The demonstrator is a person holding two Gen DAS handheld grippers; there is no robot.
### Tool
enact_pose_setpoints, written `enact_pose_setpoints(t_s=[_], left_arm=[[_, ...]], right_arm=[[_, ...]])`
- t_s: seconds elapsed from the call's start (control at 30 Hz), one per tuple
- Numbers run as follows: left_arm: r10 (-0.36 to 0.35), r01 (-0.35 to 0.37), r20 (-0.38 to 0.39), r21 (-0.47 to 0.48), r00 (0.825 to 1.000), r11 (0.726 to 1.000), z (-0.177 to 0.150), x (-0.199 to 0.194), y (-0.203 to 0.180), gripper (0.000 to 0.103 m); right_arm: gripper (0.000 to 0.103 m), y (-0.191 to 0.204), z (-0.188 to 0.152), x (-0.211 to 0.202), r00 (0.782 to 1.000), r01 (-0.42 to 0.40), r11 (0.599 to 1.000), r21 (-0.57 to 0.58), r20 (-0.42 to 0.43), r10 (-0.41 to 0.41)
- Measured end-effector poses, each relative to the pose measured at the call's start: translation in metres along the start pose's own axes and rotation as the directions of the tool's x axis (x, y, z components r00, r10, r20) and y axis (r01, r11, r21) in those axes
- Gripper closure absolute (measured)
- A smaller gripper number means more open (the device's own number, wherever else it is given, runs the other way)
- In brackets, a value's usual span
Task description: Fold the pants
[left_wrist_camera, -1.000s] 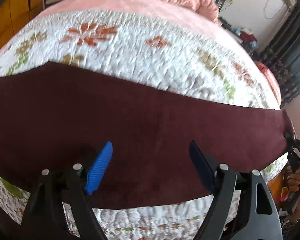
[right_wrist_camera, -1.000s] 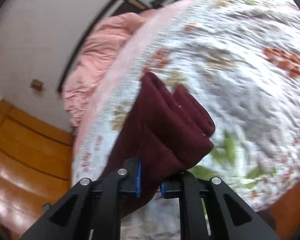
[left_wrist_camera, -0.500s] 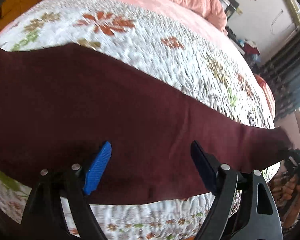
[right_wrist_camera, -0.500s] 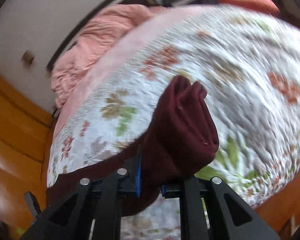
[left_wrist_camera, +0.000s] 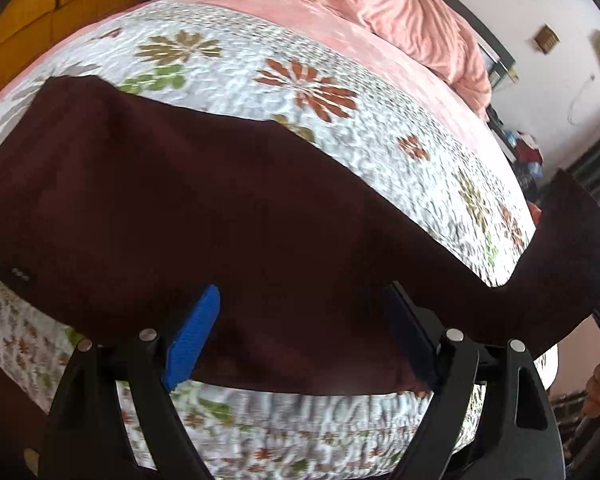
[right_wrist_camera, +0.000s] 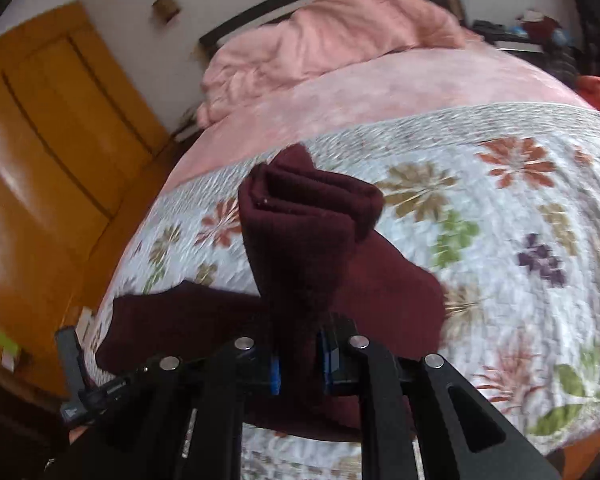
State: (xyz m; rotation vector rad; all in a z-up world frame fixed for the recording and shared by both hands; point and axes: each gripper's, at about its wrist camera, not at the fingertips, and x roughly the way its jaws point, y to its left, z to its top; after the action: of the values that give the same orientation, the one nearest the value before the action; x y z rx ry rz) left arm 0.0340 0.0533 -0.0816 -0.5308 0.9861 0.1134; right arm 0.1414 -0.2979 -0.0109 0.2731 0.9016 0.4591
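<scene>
Pants (right_wrist_camera: 312, 240) cuff is being carried, clamped in right gripper (right_wrist_camera: 298, 364); left gripper (left_wrist_camera: 300, 336) gaping, empty; edges should be aligned.

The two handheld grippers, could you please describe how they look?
Both are alike. The left gripper and the right gripper each have black angular plastic fingers with cut-out slots, silver round pins at the joints and ribbed blue pads at the tips. No sleeve shows.
</scene>
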Motion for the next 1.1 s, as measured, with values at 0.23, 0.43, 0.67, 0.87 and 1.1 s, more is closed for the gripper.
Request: enact_pose_setpoints(t_s=[0.23,0.43,0.67,0.87,1.1], left_arm=[[0.052,-0.049,0.044,-0.057,0.998,0.997,0.007,-0.018,0.039,0.019],[0.074,-0.071,0.038,-0.082,0.997,0.994,0.012,-0.023,0.059,0.019],[0.096,-0.096,-0.01,-0.061,0.995,0.993,0.018,-0.021,0.071,0.017],[0.102,-0.103,-0.017,-0.077,0.995,0.992,0.015,-0.021,0.076,0.017],[0.104,-0.105,-0.017,-0.078,0.994,0.991,0.012,-0.021,0.077,0.016]], right_arm=[[0.089,0.037,-0.021,0.054,0.996,-0.017,0.999,-0.041,-0.09,0.013],[0.089,0.058,-0.039,0.075,0.989,-0.03,0.996,-0.085,-0.144,0.017],[0.088,0.08,-0.067,0.099,0.98,-0.03,0.984,-0.176,-0.2,-0.006],[0.088,0.103,-0.092,0.12,0.974,-0.068,0.966,-0.249,-0.228,0.01],[0.088,0.133,-0.099,0.135,0.968,-0.112,0.944,-0.311,-0.251,0.032]])
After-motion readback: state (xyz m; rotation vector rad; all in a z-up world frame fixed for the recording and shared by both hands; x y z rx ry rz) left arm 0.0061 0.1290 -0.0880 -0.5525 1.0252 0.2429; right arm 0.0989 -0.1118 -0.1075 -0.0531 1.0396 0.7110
